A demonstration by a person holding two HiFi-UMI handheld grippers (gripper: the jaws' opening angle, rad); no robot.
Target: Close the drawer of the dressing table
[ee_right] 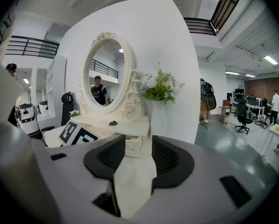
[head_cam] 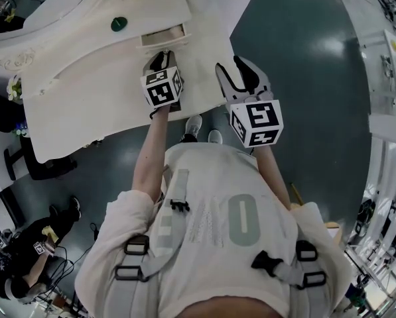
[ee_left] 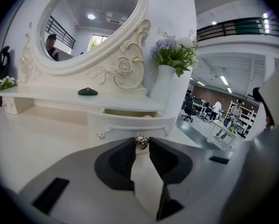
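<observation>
While the left gripper (ee_left: 141, 144) pinches the small metal knob (ee_left: 141, 141) of the drawer (ee_left: 130, 122), that drawer stands partly pulled out of the dressing table (head_cam: 85, 78), at twelve o'clock from the gripper in the head view. The right gripper (ee_right: 138, 143) hovers at three o'clock of the left one, its jaws spread with nothing between them.

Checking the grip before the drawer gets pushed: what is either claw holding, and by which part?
Left claw grips the drawer by its knob; right claw holds nothing.
</observation>
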